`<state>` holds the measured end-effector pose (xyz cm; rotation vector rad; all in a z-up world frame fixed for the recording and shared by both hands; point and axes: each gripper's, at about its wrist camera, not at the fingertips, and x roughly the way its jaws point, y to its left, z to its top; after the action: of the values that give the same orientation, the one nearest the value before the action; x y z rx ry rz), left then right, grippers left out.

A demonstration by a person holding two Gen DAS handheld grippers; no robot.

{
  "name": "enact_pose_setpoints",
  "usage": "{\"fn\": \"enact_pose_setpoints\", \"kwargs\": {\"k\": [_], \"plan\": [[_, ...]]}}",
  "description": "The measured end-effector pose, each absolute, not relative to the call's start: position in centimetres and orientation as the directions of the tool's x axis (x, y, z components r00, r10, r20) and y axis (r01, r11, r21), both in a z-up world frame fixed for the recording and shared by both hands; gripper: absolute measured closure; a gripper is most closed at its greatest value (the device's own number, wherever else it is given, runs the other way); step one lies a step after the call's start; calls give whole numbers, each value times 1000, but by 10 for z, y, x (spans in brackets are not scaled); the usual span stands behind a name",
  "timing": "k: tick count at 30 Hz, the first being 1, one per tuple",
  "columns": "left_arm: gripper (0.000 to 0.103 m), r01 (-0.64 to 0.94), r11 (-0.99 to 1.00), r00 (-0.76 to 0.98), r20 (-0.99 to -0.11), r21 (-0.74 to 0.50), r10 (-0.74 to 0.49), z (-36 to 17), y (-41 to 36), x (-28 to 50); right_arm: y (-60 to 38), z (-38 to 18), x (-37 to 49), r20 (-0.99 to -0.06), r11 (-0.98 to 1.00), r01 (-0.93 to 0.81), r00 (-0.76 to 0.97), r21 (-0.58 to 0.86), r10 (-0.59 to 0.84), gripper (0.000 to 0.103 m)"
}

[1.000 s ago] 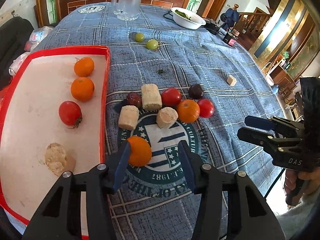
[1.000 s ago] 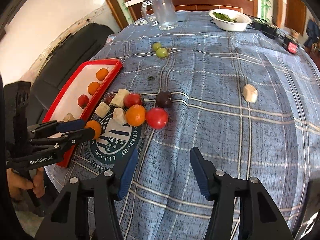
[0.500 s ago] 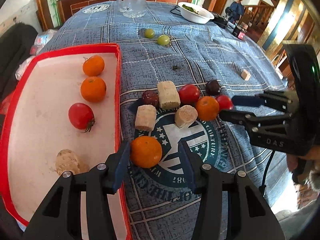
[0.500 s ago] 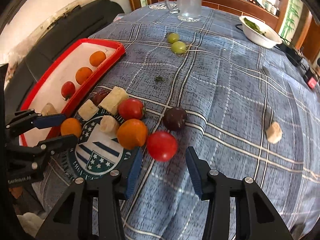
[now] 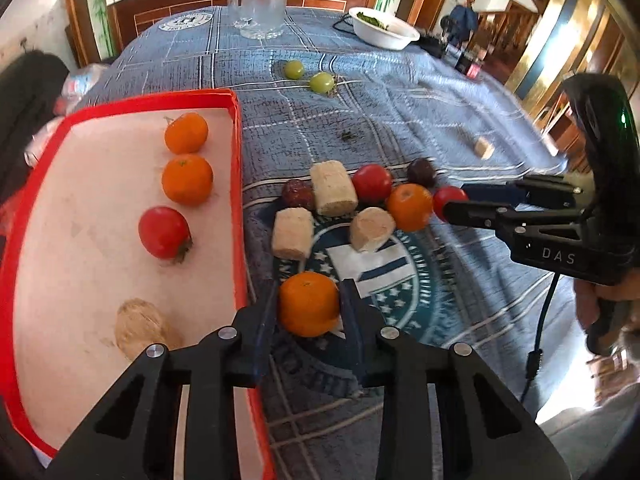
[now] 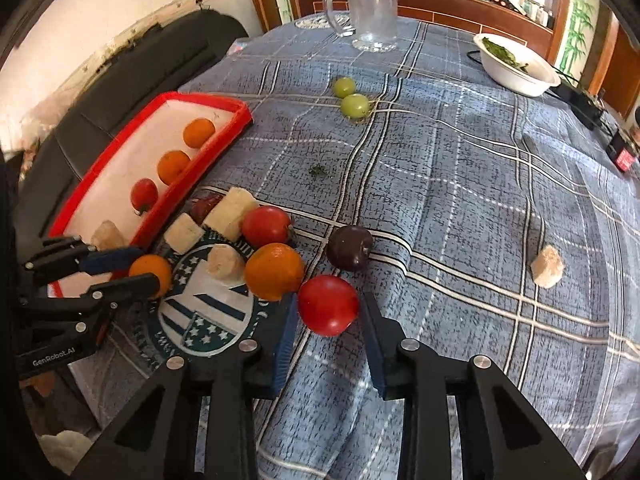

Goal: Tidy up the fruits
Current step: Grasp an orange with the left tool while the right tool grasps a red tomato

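A round worktop (image 6: 460,184) under a blue plaid cloth carries a red-rimmed tray (image 5: 236,168) at its left edge, already holding two oranges, a tomato and a pale chunk. Just beside the tray's near right rim, the left tool (image 5: 308,312) has just closed its jaws onto a small orange (image 5: 308,304), glossy and dimpled. Further right, the right tool (image 6: 328,320) has likewise just closed onto a smooth red tomato (image 6: 328,304). Both fruits look light; the tomato is probably soft-skinned and slippery, best held gently across its widest part.
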<state>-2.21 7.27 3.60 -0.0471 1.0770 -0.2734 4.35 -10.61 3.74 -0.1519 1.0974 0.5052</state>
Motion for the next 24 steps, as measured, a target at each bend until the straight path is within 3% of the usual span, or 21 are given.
{"fn": "enact_pose_setpoints", "kwargs": {"k": [6, 24], "plan": [[74, 207, 939, 425, -839, -275, -339, 42, 67, -32, -128, 45, 26, -871, 888, -425, 352, 176, 341, 71], [73, 260, 944, 402, -867, -202, -296, 30, 41, -35, -135, 28, 10, -890, 898, -412, 334, 158, 309, 70]]}}
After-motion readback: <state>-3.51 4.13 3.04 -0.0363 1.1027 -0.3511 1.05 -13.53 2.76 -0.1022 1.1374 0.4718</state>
